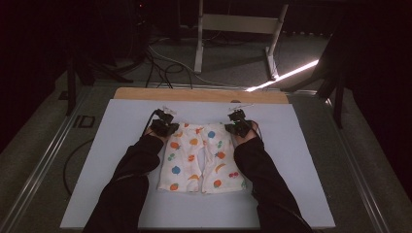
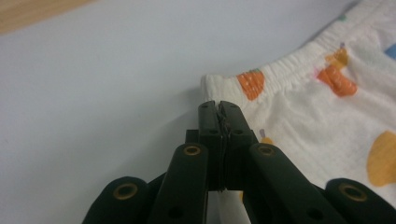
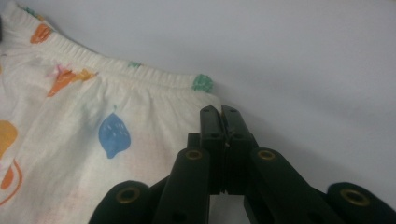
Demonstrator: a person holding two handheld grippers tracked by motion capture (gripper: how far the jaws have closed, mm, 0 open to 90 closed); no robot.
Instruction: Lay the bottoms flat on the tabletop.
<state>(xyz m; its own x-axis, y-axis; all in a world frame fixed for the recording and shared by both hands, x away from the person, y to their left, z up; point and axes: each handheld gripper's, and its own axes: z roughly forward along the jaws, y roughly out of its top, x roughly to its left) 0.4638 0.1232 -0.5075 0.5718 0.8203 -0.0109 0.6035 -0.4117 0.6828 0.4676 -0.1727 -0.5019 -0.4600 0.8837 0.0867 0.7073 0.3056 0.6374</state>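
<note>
Shorts flat on mat | left claw clamped on waistband corner | right claw likewise

Black sleeves on both forearms; each black claw has brass-ringed screw holes.

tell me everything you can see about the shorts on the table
The shorts are small, cream soft-looking fabric printed with orange, blue and green fruit, with a gathered elastic waistband. They lie flat on the pale blue mat, waistband away from the person, legs toward them. The left tool and right tool are each shut on a waistband corner.
</note>
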